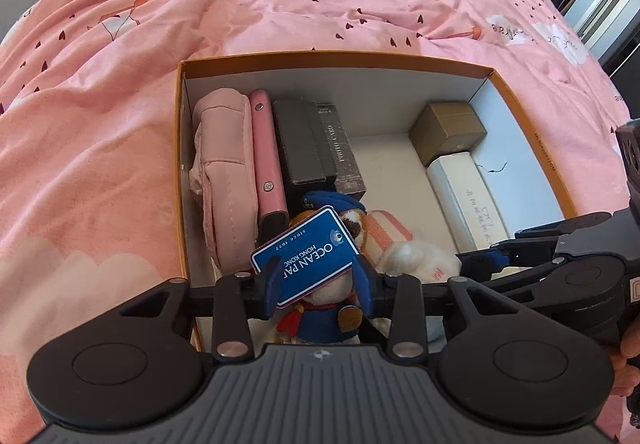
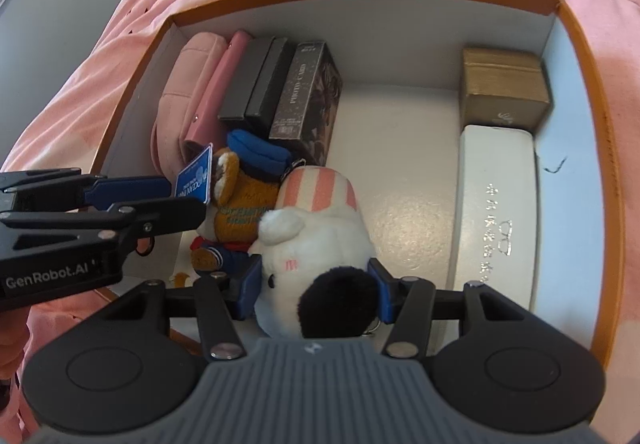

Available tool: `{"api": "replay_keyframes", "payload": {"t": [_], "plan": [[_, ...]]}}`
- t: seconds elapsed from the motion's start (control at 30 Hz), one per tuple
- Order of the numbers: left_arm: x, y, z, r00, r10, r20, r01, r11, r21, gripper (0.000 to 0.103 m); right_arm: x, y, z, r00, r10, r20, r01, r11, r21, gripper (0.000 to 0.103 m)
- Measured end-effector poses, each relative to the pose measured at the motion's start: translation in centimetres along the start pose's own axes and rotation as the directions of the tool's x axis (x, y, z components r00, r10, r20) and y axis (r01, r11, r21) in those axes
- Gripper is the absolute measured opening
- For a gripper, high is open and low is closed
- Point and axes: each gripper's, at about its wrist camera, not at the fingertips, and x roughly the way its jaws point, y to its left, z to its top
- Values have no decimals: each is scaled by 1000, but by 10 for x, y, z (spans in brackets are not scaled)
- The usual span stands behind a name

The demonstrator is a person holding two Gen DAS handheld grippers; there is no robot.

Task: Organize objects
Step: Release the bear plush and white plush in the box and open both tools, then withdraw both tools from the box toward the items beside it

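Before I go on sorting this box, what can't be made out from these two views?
- Left wrist view: the blue tag between the left hand-held gripper fingers covers the sailor bear's face; whether the pads press the tag is unclear.
- Right wrist view: the white plush's lower body sits behind the right hand-held gripper.
- Both views: the white case's near end is cut off.

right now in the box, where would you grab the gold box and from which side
Take the gold box from above, across its two bare faces. It sits upright in the far right corner, with the box wall on one side and the white case against its near side.
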Motion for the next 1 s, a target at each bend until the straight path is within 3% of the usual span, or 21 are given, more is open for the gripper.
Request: {"api": "replay_keyframes", "payload": {"t": [0.17,0.4,0.7,0.87,1.0], "plan": [[4,-4,-1,1000,26,-8,-25,999,27,32,6,2,3,1000,2,-17,-3,1000,-7,57],[0,-3,-3,1000,7,11,-7,1000,18,32,4,9,2,1000,-26,10,27,998,-52,64],[-37,-7,-13,992,-55,115,55,998,0,32,-24,19,-10,989,-83,123,99,987,-128,69],[-69,-22,-28,981,-90,170,82,995,54,32,-60,23,-27,966,-70,248,107,984,-140,69],[-81,-32,-49,980,-132,147,119,989,93,32,-91,27,-53,924,-44,379,110,982,-154,69]]}}
